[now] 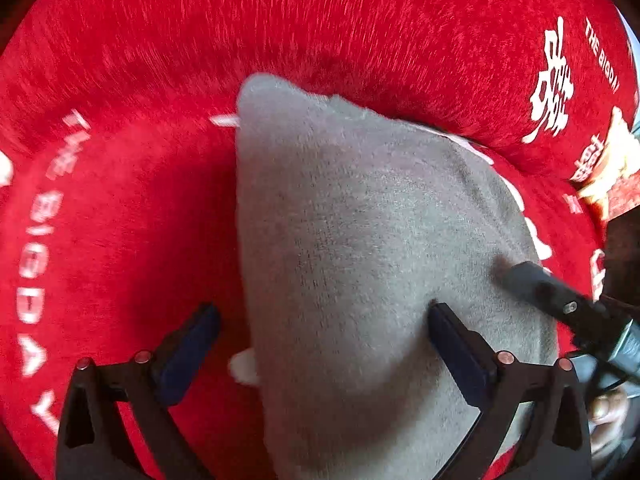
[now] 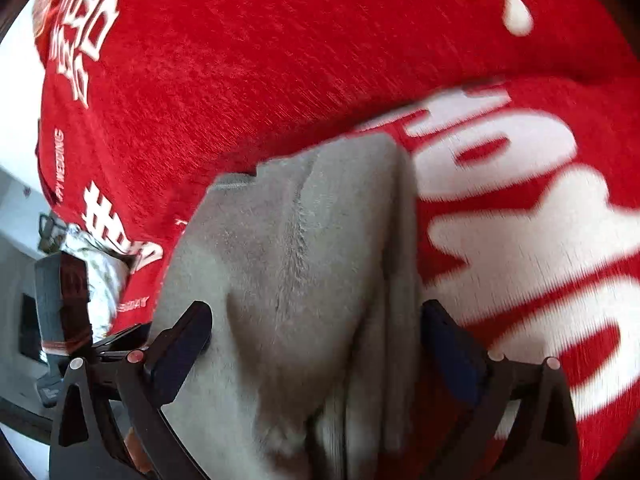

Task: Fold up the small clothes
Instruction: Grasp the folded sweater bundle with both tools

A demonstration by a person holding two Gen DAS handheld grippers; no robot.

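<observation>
One big red cloth (image 1: pixel 320 32) with white letters covers the surface and fills both views. It has a long soft ridge across it, behind the clothes.

One small grey piece of clothing (image 1: pixel 360 240) lies on the red cloth. It is fuzzy and looks folded, with layers showing along one edge in the right wrist view (image 2: pixel 280 260).

There are two grippers. The left gripper (image 1: pixel 324 324) points steeply down at the grey piece. Its jaws are spread wide and nothing is pinched. One dark finger is over the red cloth just beside the grey edge, and the other is over the grey piece.

The right gripper (image 2: pixel 316 328) also tilts down, less steeply. Its two fingers stand wide apart on either side of the grey piece, near its edges. I cannot tell if they press on it. In the left wrist view one of its fingers (image 1: pixel 536 280) reaches over the grey piece from the right.

Part of one hand (image 1: pixel 608 408) shows at the lower right edge.
</observation>
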